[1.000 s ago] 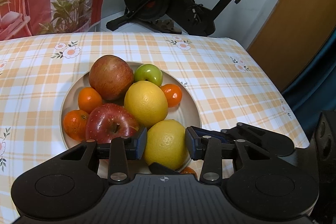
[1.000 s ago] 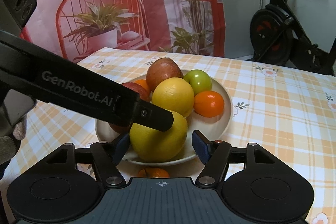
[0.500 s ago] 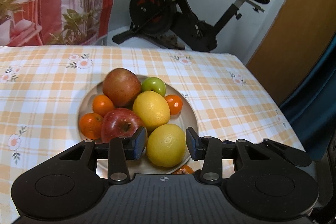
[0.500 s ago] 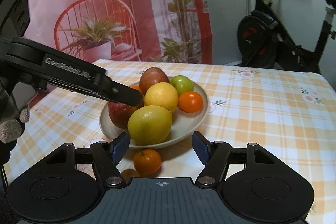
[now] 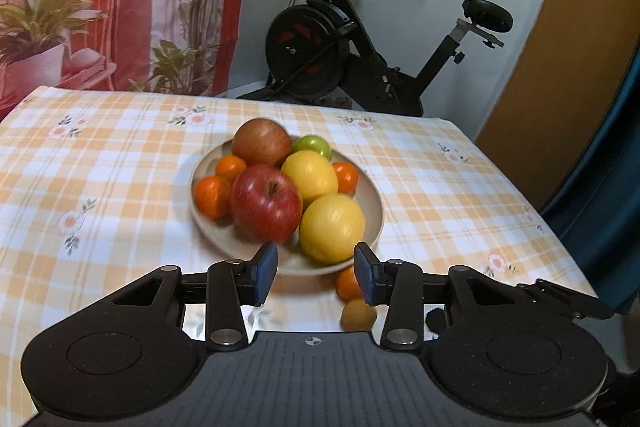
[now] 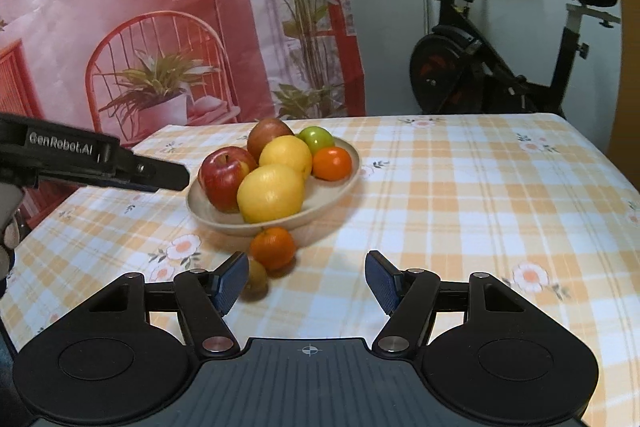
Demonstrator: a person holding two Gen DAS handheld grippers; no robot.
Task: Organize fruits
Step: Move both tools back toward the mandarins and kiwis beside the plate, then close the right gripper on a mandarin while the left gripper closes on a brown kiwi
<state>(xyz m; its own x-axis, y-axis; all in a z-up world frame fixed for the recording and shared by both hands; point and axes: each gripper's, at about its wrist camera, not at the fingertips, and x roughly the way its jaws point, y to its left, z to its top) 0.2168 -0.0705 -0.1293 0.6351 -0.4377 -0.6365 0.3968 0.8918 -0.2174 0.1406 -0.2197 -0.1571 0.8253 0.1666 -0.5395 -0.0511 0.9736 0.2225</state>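
Note:
A beige plate (image 5: 372, 203) (image 6: 340, 183) on the checked tablecloth holds two red apples, two lemons, a green apple and mandarins. The near lemon (image 5: 332, 229) (image 6: 271, 193) lies at the plate's front. A loose mandarin (image 6: 273, 247) (image 5: 347, 283) and a small yellow-brown fruit (image 6: 256, 275) (image 5: 357, 314) lie on the cloth in front of the plate. My left gripper (image 5: 316, 273) is open and empty, pulled back from the plate; it also shows in the right wrist view (image 6: 120, 167). My right gripper (image 6: 306, 281) is open and empty, just short of the loose fruits.
The table with the orange checked cloth (image 6: 460, 207) ends at the right (image 5: 552, 227) and at the back. An exercise bike (image 5: 352, 67) (image 6: 500, 67) stands behind it. A red printed curtain (image 6: 160, 27) hangs at the back left.
Both grippers have drawn back and up from the plate. The left gripper no longer straddles the near lemon. The loose mandarin and small fruit have come into view.

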